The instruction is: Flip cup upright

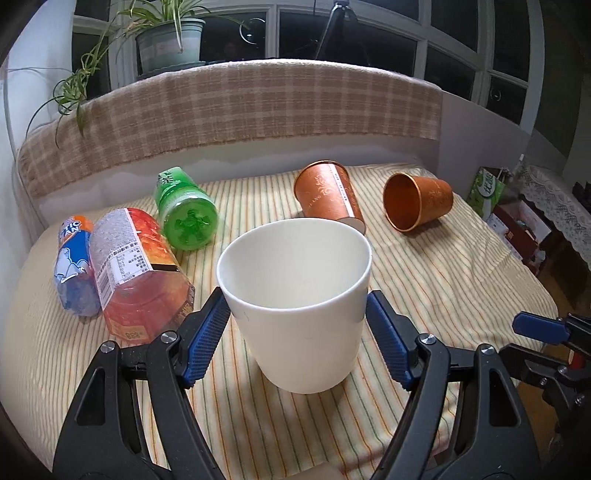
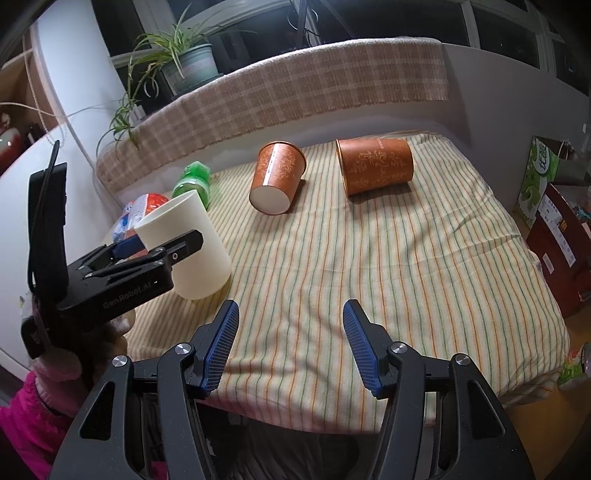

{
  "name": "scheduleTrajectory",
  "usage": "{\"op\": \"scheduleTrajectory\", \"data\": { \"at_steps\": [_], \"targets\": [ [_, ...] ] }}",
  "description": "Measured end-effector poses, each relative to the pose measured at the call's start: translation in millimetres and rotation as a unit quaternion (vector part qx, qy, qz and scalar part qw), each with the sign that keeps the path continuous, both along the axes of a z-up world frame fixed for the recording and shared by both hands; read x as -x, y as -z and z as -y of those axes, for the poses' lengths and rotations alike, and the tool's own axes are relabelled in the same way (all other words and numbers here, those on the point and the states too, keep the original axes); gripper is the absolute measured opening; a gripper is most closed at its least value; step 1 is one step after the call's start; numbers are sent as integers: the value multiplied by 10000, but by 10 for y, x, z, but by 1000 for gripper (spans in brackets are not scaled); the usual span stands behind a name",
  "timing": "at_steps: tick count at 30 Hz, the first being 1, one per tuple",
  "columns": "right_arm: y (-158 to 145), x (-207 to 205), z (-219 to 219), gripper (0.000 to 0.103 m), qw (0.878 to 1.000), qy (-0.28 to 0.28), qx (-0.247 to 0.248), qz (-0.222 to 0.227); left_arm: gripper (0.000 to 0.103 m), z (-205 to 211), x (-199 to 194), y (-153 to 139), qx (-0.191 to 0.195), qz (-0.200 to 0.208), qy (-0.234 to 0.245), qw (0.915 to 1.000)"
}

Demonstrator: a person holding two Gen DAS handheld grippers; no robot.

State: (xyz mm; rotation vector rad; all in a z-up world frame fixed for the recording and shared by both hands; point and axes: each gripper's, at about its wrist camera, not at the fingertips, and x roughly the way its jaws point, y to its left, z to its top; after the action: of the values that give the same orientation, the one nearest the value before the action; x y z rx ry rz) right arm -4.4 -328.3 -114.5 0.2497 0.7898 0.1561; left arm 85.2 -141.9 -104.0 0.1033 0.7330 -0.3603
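Left claw (image 1: 295, 325) grips white cup (image 1: 295, 295) upright on striped bed (image 2: 369, 266); right claw (image 2: 290, 343) open, holding nothing. Beyond: plaid-draped ledge (image 1: 236, 122), dark windows (image 1: 369, 29).

A white cup (image 1: 299, 314), two orange floral-patterned cups (image 1: 327, 195), a green bottle (image 1: 186, 214), a striped cloth (image 1: 443, 280).

Three bottles (image 1: 122, 266) (lying), potted plant (image 1: 170, 40)
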Motion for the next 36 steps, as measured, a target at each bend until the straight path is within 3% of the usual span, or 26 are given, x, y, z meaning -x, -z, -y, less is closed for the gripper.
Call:
{"op": "scheduleTrajectory", "data": {
  "at_steps": [14, 21, 23, 31, 36],
  "targets": [
    [-31, 22, -28, 58, 10000, 19, 19, 41, 77, -49, 84, -4, 212, -225, 309, 9990],
    [-56, 49, -27, 58, 9999, 50, 21, 102, 80, -111, 126, 4, 244, -389, 368, 9983],
    [-70, 62, -40, 58, 9999, 61, 57, 130, 85, -162, 152, -8, 266, -398, 341, 9983],
    [-139, 91, -112, 58, 9995, 63, 126, 297, 85, -367, 275, -118, 361, -307, 246, 9986],
    [-244, 144, -223, 58, 9978, 82, 344, 558, 86, -570, 445, -290, 408, 47, 22, 9992]
  ]
}}
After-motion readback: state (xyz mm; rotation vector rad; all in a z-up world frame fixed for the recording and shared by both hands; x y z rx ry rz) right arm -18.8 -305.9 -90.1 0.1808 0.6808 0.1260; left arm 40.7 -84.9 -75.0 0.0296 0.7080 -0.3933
